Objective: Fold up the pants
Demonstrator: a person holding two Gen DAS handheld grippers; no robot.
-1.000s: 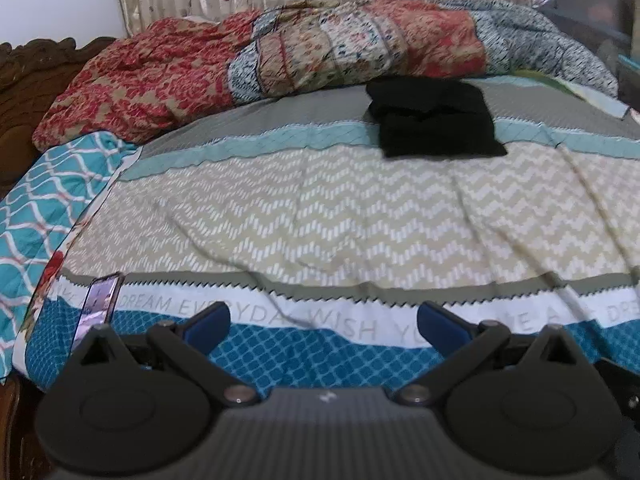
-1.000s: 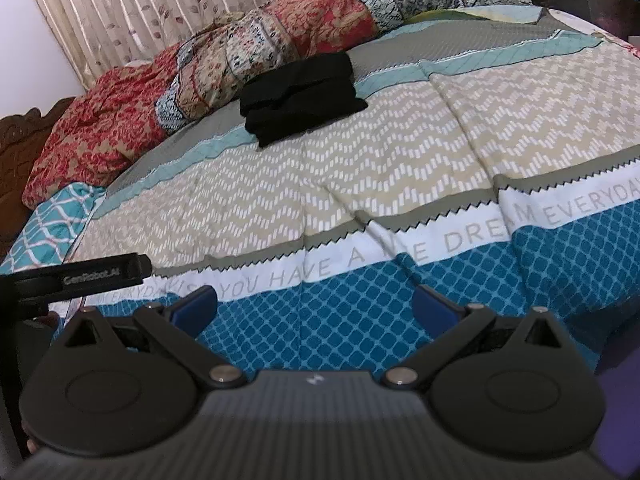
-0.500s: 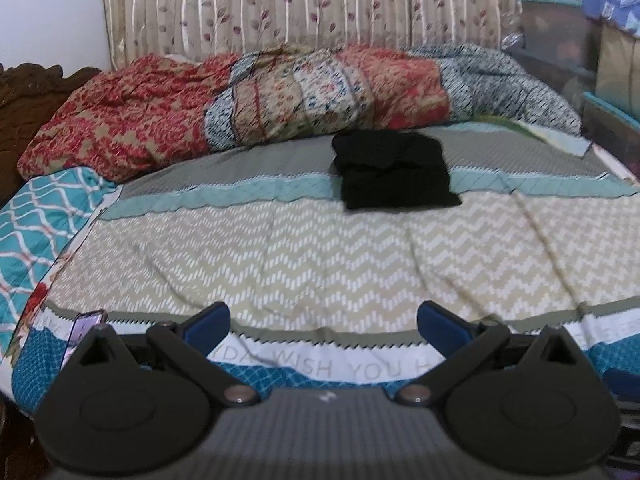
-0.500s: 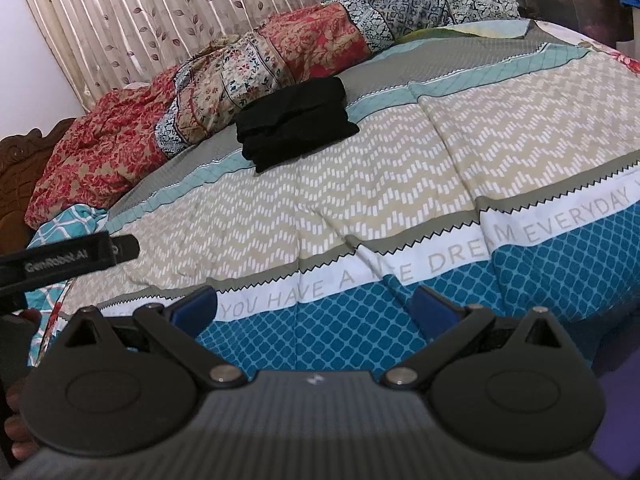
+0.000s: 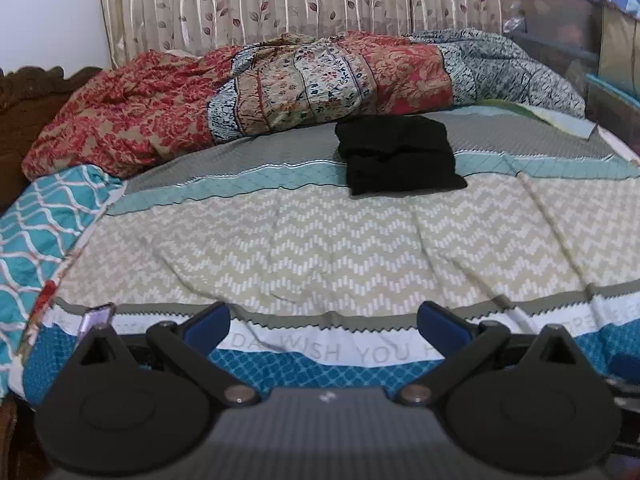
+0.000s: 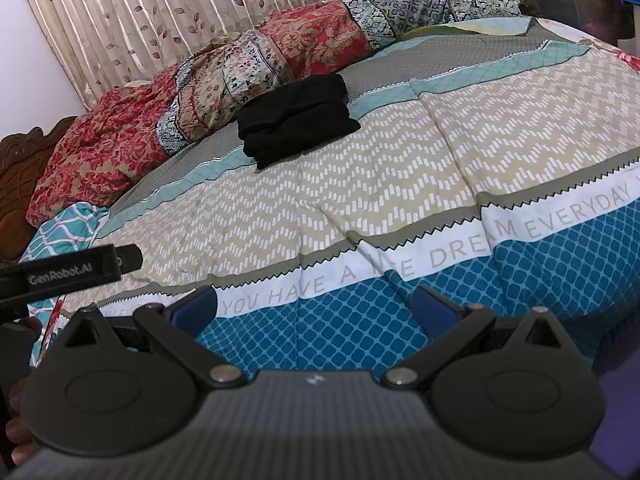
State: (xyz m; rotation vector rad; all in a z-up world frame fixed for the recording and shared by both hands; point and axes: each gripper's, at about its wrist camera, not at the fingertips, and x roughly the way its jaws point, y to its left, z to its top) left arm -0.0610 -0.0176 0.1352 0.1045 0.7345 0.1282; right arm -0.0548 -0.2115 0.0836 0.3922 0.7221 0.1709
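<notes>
Pants: black, folded into a compact stack, lying on the far part of the bedspread, just in front of the rumpled red patterned quilt.
Left gripper: jaws spread wide, nothing between them, held over the near edge of the bed, well apart from the pants.
Right gripper: fingers parted, empty, also at the near edge.
Phone: near the bed's left corner.

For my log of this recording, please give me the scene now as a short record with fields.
pants: black pants, folded in a compact stack, on the far part of the bed
surface: patterned bedspread
behind pants: bunched floral quilt
left gripper: open, empty, above the near bed edge
right gripper: open, empty, above the near bed edge
contact with pants: none
</notes>
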